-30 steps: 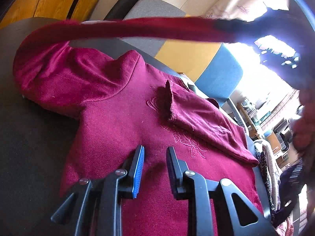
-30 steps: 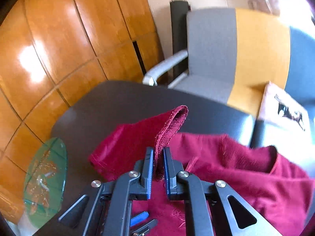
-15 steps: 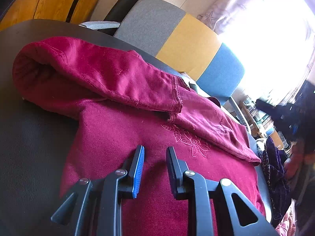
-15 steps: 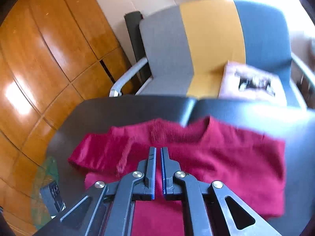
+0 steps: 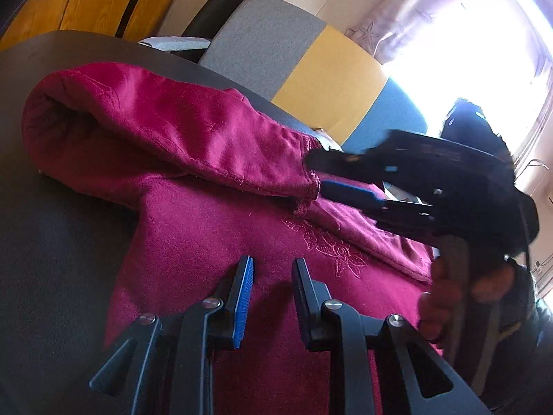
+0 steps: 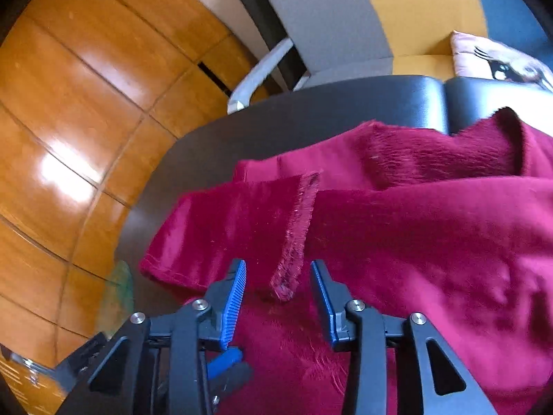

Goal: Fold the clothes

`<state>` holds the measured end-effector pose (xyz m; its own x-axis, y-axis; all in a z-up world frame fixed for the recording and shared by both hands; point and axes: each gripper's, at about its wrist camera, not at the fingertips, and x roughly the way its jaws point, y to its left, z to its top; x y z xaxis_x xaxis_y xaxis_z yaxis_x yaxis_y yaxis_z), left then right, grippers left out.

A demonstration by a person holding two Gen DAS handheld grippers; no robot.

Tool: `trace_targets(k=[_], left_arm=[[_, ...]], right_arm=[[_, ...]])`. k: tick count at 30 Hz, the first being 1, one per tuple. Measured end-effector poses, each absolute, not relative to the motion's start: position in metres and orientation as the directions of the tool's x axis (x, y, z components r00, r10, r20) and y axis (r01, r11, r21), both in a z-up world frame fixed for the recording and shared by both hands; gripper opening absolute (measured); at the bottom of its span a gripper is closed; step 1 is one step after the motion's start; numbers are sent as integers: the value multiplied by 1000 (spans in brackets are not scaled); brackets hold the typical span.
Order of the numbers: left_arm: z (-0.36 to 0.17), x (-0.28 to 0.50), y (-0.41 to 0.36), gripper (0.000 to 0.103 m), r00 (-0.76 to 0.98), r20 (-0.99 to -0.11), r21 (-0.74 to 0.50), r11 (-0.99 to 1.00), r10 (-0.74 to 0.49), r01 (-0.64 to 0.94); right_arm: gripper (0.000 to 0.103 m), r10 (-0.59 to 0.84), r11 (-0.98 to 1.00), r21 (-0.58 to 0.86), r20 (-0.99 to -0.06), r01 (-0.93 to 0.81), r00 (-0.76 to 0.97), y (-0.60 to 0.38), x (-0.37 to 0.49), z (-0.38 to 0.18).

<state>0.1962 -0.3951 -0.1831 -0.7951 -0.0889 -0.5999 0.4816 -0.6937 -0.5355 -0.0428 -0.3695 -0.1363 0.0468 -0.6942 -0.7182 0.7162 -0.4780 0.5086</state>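
L to R: our left claw (image 5: 271, 269) sits slack, pads apart w/ nothing between them, low over the front of the maroon sweater (image 5: 214, 242) on the dark table (image 5: 52, 242), prob. to steady the body while the sleeve (image 5: 193, 138) gets laid across it. Our right claw (image 6: 279, 288) is opening, the sleeve's frayed cuff (image 6: 297, 238) between the pads but not pinched, so we judge it's letting the sleeve drop across the chest. No containers in view; only a multicolour sofa (image 5: 328, 69) behind the table.
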Motion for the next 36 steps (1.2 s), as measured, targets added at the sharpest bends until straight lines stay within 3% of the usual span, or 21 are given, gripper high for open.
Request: trace_targets(k=[2,3,10,16,22,28,32,35,36], left_arm=[[-183,197,-395,22,-798,-596,-540,-692,-86,478],[-183,197,-396,22,-799,-595,-542,-692,-86,477],[-183,197,-395,22,-800,-594,-542,-692,-86,477],[-182,195,-393,22,-794,-601,-533,-695,-91,483],[-181,193,-393,22,-791,-605,-527,-698,-92,485],[-180,190,-392,22,-787,-610,-520,-701,-96,489],[-180,193,-393,22,-784,-613,-514,-703,-100,492],[-178,199,-396,22,-782,-615,-511,-704,-102,493],[-178,200,-396,22,-782,-615,-510,-705,-102,493]], right_arm=[[26,-664,-489,454,-747,745,19,-378,-35,-137],[10,-650,-487,407,-760,773,-9,-381,-29,-133],[7,-642,-422,175,-751,890,-156,-390,4,-81],[7,-698,-421,124,-677,899,-233,-371,5,-23],[6,-690,-496,114,-653,861,-311,-323,-24,-2],[5,-638,-609,156,-680,778,-363,-252,-65,-32],[6,-653,-629,295,-703,719,-283,-225,-87,-69],[10,-721,-588,453,-669,670,-181,-221,-91,-94],[20,-737,-574,494,-660,653,-149,-222,-89,-102]])
